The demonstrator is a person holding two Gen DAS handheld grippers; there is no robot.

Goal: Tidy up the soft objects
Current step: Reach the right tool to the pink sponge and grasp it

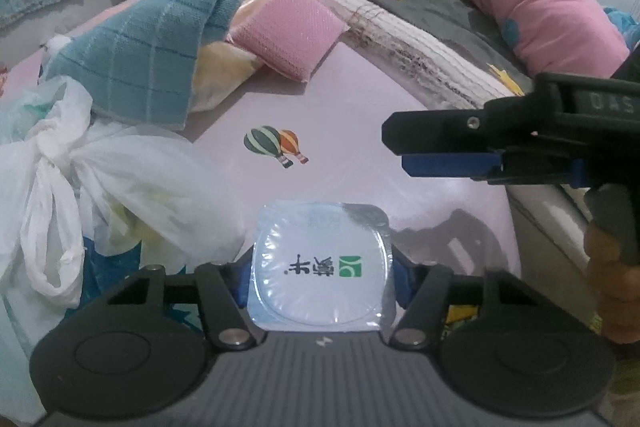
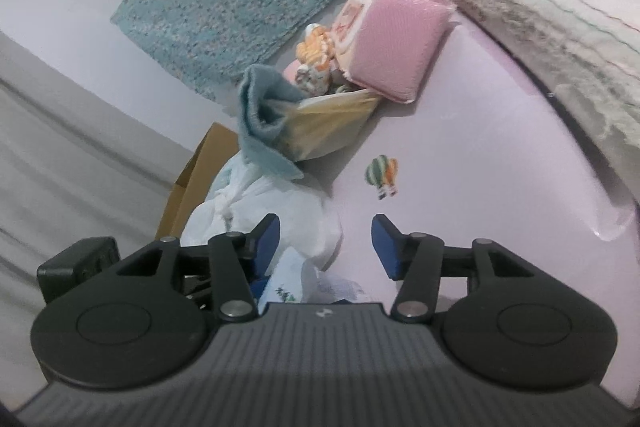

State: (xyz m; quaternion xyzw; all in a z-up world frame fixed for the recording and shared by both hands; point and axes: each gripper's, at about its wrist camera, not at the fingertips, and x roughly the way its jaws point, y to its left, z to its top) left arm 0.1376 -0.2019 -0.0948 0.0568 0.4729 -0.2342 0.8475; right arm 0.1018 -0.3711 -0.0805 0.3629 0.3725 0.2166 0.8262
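Observation:
My left gripper point(image 1: 322, 277) is shut on a sealed foil-topped yogurt cup point(image 1: 320, 263), held above the pink bed sheet point(image 1: 360, 99). My right gripper point(image 2: 326, 243) is open and empty over the sheet; it also shows at the right of the left wrist view point(image 1: 404, 151). A pink mesh sponge point(image 1: 290, 27) lies at the back beside a teal towel point(image 1: 136, 55) draped over a yellowish bag point(image 1: 220, 75). The sponge point(image 2: 394, 43) and the towel point(image 2: 262, 119) also show in the right wrist view. A tied white plastic bag point(image 1: 92, 187) sits at the left.
A balloon print point(image 1: 276, 145) marks the sheet's middle. Folded blankets point(image 1: 400, 39) and a pink pillow point(image 1: 540, 19) line the right and back. A cardboard box point(image 2: 196, 179) stands off the bed's left edge. A small plush toy point(image 2: 316, 61) lies behind the towel.

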